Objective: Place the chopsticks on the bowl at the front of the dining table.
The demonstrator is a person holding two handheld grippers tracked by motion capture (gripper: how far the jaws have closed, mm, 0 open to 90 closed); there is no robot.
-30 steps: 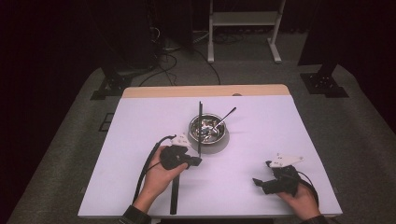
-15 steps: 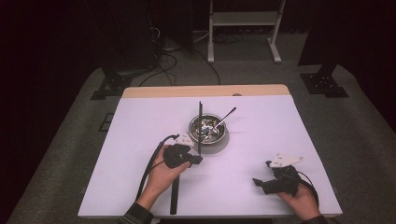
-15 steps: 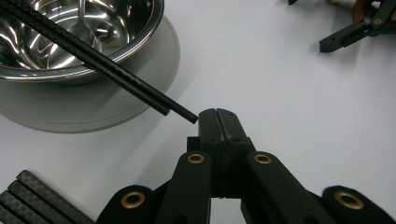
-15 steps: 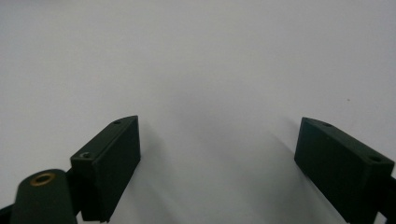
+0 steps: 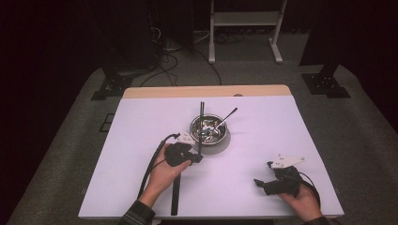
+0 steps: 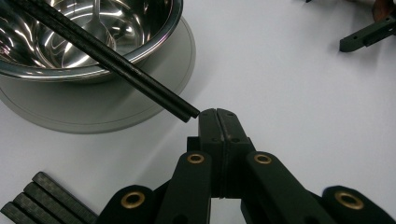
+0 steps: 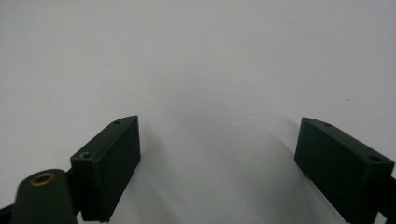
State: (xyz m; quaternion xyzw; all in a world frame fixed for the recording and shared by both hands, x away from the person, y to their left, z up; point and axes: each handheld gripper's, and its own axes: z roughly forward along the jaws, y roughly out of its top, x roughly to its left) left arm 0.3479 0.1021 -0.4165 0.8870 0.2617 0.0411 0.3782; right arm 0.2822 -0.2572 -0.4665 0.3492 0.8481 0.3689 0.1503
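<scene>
Little has been shifted since the earlier frames: the left gripper (image 5: 195, 157) has been eased slightly toward the bowl (image 5: 208, 129), while the right gripper (image 5: 259, 183) has been kept where it was.

Two grippers are counted, one in each hand. In the left gripper view the left gripper's (image 6: 217, 113) jaws are seen pressed flat together with nothing between them, their tips just beside the near end of the chopsticks (image 6: 107, 53). The right gripper's (image 7: 219, 154) jaws are held wide apart over bare tabletop, with nothing between them.

One bowl (image 6: 140, 28) is seen, round, of polished steel with bright reflections, set on one flat grey round base (image 6: 116, 107) near the middle of the table (image 5: 141, 122). One pair of chopsticks (image 5: 201, 126) is laid across the bowl's rim, black, thin and straight, the far end past the bowl and the near end overhanging toward the left gripper. One spoon (image 5: 226, 117) of shiny metal is leaned in the bowl, its handle pointing far and right. A second dark strip (image 5: 175, 197) is laid on the table near the front edge beside the left hand (image 5: 162, 176); in the left gripper view a bundle of woven-textured black sticks (image 6: 44, 198) is shown there, four ends being counted.

The table is covered in a smooth white sheet, with a pale wooden edge (image 5: 206, 91) exposed along the far side.
</scene>
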